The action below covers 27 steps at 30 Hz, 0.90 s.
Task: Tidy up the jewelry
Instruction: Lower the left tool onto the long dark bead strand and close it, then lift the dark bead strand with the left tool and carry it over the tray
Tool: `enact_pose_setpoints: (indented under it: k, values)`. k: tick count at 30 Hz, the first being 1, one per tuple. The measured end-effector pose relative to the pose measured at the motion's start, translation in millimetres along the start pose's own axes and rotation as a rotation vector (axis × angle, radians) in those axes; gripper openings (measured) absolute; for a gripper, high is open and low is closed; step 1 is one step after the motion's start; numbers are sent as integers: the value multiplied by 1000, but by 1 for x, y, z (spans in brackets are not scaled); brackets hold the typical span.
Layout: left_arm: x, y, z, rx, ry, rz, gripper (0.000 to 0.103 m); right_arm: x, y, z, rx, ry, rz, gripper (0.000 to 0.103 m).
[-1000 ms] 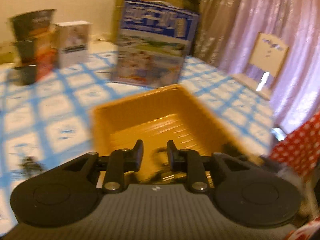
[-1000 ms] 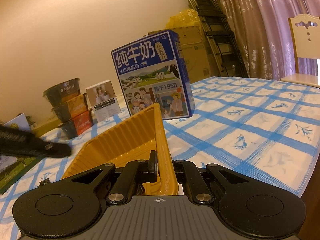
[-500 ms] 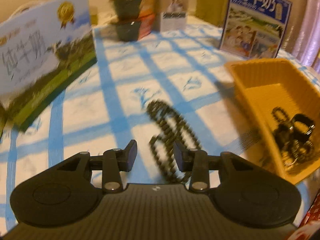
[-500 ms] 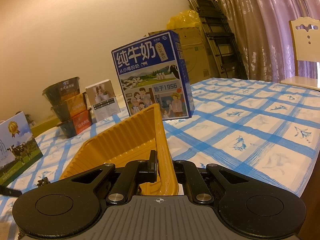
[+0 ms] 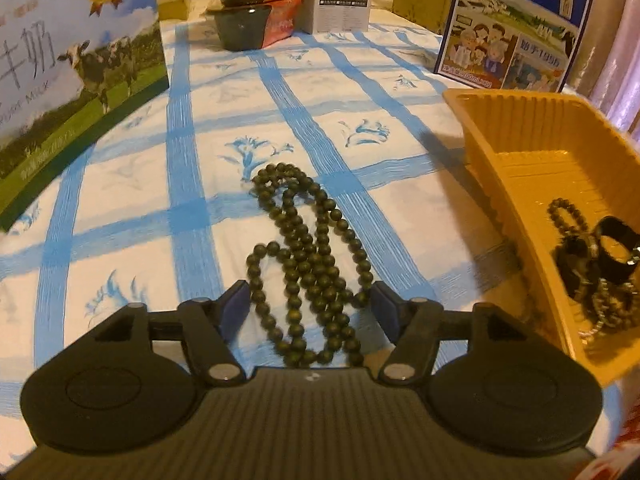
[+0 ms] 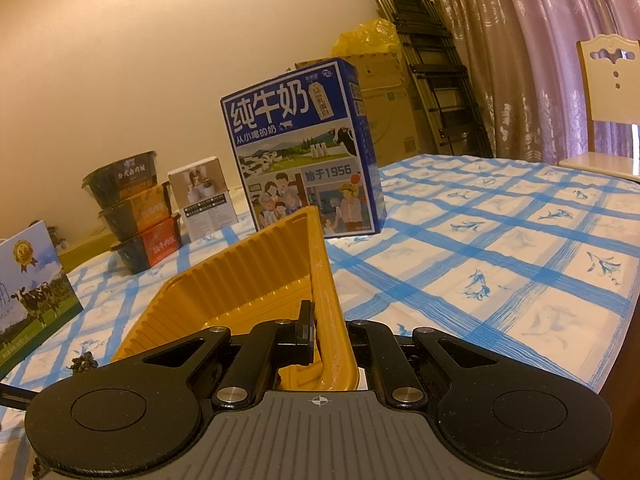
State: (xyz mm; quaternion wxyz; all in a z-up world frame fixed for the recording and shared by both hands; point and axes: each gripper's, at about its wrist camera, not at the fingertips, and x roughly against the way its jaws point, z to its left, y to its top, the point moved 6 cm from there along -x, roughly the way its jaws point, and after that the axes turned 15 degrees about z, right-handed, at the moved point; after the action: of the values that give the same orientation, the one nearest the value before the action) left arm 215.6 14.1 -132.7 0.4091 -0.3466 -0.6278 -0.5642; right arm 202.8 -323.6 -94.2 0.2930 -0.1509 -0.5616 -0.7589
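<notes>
Long strand of dark beads (image 5: pixel 308 264) heaped in loops on the blue-checked tabletop (image 5: pixel 132 184), just left of the yellow tray (image 5: pixel 516 136), presumably the next piece bound for it. Left gripper (image 5: pixel 308 306) angled down over the near end of the strand, its fingers (image 5: pixel 234 304) just opened wide and straddling the loops, pads apparently clear of the beads; nothing held. Tray already loaded with a smaller bead bracelet (image 5: pixel 566 216) and dark bands (image 5: pixel 616 248). Right gripper (image 6: pixel 328 330) clamped on the tray's right wall, seemingly to steady it for loading. Strand's nearest loops hidden behind the left gripper's body. Tray's right edge and contents cut off by the frame. Small dark object (image 6: pixel 82 360) left of the tray too small to identify.
</notes>
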Motion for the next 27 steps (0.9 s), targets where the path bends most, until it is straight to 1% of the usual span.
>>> enact_pose_setpoints:
  k: [3,4,6,8,9,11,15,17,21,27]
  values:
    - [-7,6,-5,-13,33,-20,63,0,0,0,1,0,0,7]
    - [-8,7,-5,-15,36,-25,61,0,0,0,1,0,0,7]
    - [-9,10,-7,-31,39,-38,48,0,0,0,0,2,-2,7]
    - [-9,13,-11,-58,38,-44,28,-1,-1,-2,2,1,-1,7]
    - [-9,13,-13,-71,32,-45,25,-2,-2,-2,2,3,0,7]
    - [-8,13,-16,-94,29,-43,13,-2,-2,-3,4,1,0,7]
    - [-2,12,-13,-110,9,-29,13,-2,-2,-3,2,1,2,7]
    - [7,12,-10,-128,8,-37,13,-3,-2,-3,3,1,2,7]
    - [39,21,-3,-157,14,-94,13,-4,0,-1,11,1,-1,7]
    - [102,50,0,-178,-6,-209,13,-7,3,5,19,10,-11,7]
